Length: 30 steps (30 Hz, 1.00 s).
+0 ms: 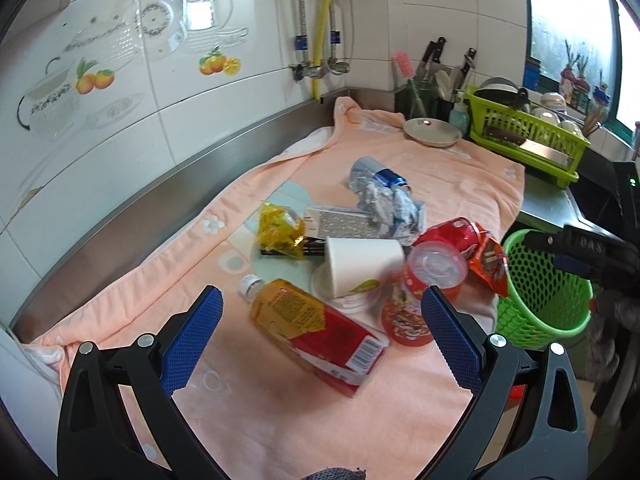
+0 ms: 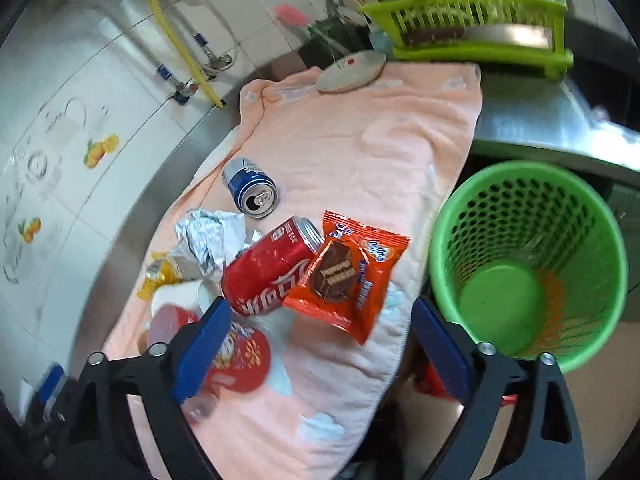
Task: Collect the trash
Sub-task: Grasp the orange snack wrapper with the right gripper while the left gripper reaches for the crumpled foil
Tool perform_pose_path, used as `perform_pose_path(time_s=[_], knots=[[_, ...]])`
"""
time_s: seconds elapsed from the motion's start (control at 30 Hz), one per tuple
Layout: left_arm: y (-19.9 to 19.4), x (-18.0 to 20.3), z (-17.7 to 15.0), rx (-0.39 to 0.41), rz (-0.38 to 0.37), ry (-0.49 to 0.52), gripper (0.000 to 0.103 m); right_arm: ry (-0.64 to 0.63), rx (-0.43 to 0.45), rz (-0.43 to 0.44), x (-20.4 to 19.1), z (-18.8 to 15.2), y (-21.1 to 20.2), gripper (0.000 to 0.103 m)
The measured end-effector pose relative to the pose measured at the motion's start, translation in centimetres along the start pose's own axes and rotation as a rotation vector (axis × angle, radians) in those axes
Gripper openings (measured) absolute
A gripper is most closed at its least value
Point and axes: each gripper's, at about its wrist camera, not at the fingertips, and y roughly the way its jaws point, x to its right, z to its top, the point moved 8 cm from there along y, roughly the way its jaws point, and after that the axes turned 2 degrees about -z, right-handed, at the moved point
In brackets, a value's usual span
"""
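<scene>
Orange wrapper [image 2: 346,276] is light, crinkly and slippery; pinch its free lower edge with your right gripper [image 2: 320,344], jaws open and empty. Left gripper [image 1: 322,332] gapes empty too.

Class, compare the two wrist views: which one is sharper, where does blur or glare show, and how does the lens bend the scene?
Left wrist view: sharp, with print legible on the juice bottle; bright window blown out at right; counter edge curves. Right wrist view: motion-smeared, worst on the dish rack and tiled wall; the green basket bulges towards the rim.
</scene>
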Motion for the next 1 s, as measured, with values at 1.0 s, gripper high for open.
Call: perform_pose_path(time_s=[1.0], knots=[[2.1,-6.1,-0.4,-0.056,0.055,-0.105,0.090,0.213,-0.181,0.045,3.6,1.5,9.3,0.068]])
